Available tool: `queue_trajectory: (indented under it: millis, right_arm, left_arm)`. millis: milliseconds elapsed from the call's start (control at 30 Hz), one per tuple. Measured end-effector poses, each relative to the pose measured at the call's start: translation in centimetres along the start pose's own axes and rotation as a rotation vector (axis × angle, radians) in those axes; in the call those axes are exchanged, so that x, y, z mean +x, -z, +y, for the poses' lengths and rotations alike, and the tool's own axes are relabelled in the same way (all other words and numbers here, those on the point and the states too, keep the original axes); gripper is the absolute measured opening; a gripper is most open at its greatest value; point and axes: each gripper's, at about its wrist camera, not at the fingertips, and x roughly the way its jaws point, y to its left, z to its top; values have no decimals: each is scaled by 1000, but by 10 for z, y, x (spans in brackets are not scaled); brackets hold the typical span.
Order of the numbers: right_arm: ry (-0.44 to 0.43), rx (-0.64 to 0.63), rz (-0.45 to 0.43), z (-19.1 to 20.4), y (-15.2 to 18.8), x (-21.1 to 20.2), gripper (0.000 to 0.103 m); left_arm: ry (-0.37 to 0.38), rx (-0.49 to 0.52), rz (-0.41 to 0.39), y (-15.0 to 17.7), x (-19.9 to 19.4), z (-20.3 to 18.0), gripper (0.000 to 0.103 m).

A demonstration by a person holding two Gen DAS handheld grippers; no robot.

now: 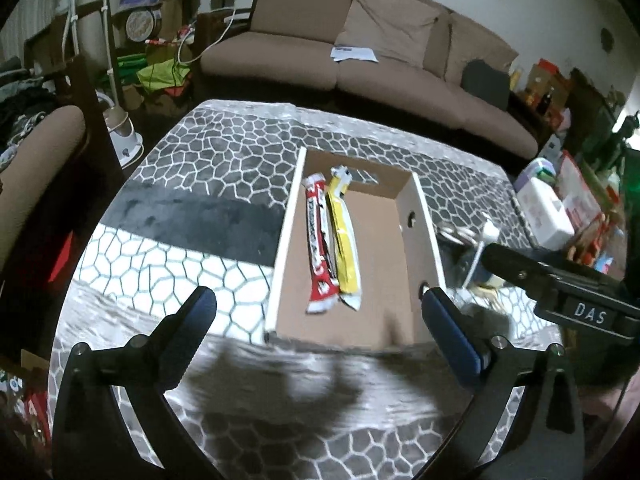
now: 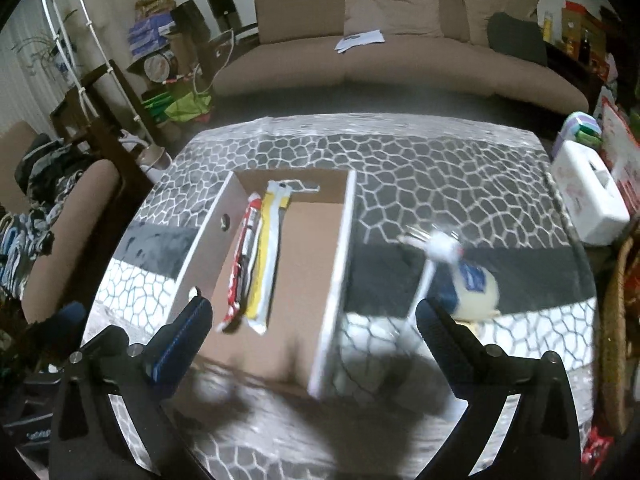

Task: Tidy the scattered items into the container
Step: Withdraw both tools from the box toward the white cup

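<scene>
Two bars boxed: the red bar (image 1: 319, 246) and yellow bar (image 1: 345, 240) lie side by side, lengthwise along the left wall of my cardboard box (image 1: 424, 220), which leaves the rest of its floor bare for more.
Left gripper (image 1: 320, 312): spread wide, pinching nothing, hanging over the box's near end.
Right gripper (image 2: 314, 322): likewise spread and empty.
Still outside: a white toothbrush (image 2: 426, 276), a cream pouch (image 2: 478, 290) and keys (image 2: 416, 236) on the patterned table (image 2: 460, 168), just right of the box; likely my next pick.

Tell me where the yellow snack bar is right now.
In both wrist views the yellow bar lies inside the cardboard box, along its left half, right beside the red bar.
</scene>
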Motion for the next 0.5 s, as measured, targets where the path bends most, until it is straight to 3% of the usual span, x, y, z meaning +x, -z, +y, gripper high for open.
queue_trajectory:
  millis: [300,500]
  right_arm:
    - [8,-15,8,-34,50,-29,103]
    - [-4,5,5,-71,88,-59,103]
  left_arm:
    - [1,42,3,40,-28,-32,103]
    - [52,87,24,71,-40,-57,103]
